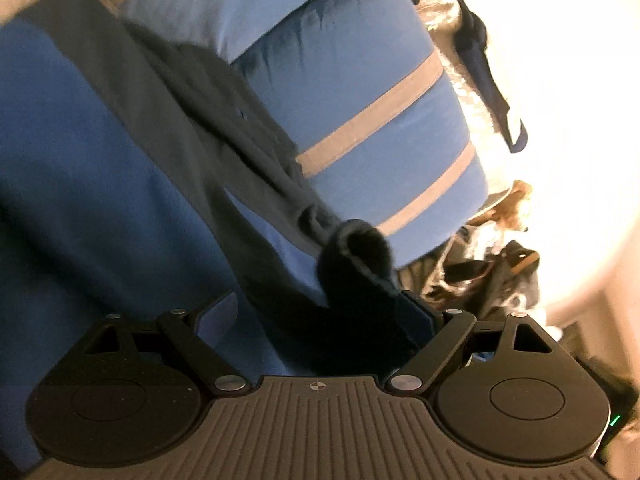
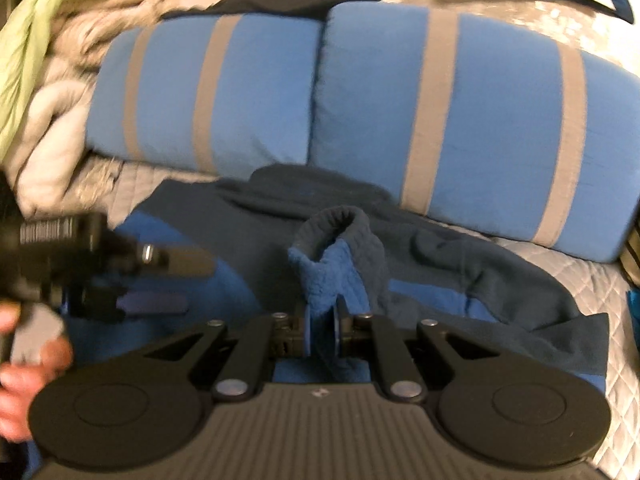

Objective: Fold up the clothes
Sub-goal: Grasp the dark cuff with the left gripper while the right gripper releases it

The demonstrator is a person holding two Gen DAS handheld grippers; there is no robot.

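Fleece garment, navy over blue, lies spread on grey quilted bedding below two blue striped pillows at 12 o'clock. Right gripper clamped on a raised fold of the fleece. Left gripper has fingers spread wide, dark fleece bunched between them, not pinched. Person's hand at 8 o'clock in the right wrist view.
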